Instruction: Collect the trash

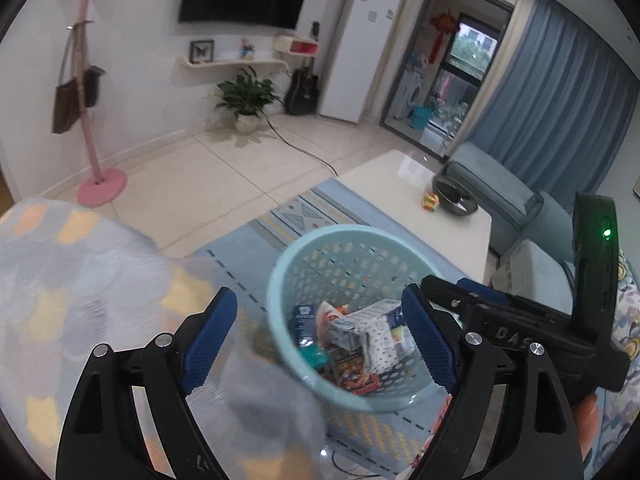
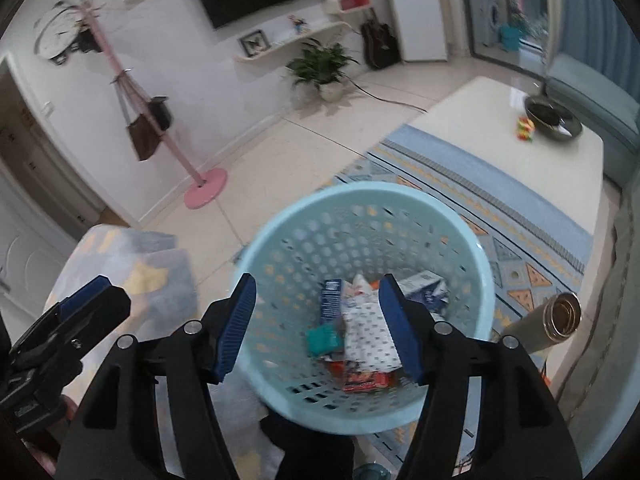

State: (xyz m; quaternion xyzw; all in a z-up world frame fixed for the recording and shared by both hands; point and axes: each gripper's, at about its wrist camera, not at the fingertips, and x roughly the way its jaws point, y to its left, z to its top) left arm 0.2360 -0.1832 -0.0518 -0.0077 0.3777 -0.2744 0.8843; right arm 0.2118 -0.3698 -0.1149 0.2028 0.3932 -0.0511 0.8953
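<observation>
A light blue perforated basket (image 1: 280, 280) (image 2: 360, 192) stands on the patterned rug. It holds trash: a white dotted carton (image 1: 372, 328) (image 2: 368, 332), a blue carton (image 2: 332, 300), a teal packet (image 2: 324, 340) and a red wrapper (image 2: 364, 382). My left gripper (image 1: 320, 296) hangs open over the basket's near side, with nothing between its blue pads. My right gripper (image 2: 319, 280) is also open above the basket and holds nothing. Each gripper shows at the edge of the other's view, the right one (image 1: 480, 300) close beside the left one (image 2: 80, 300).
A pale blanket (image 1: 80, 280) lies bunched at the left. Beyond the basket, the white coffee table (image 2: 480, 120) carries a dark bowl (image 2: 554, 120) and a colourful cube (image 2: 526, 128). A metal flask (image 2: 560, 316) lies at the right by the sofa (image 1: 532, 272). A pink coat stand (image 1: 102, 186) is on the tiles.
</observation>
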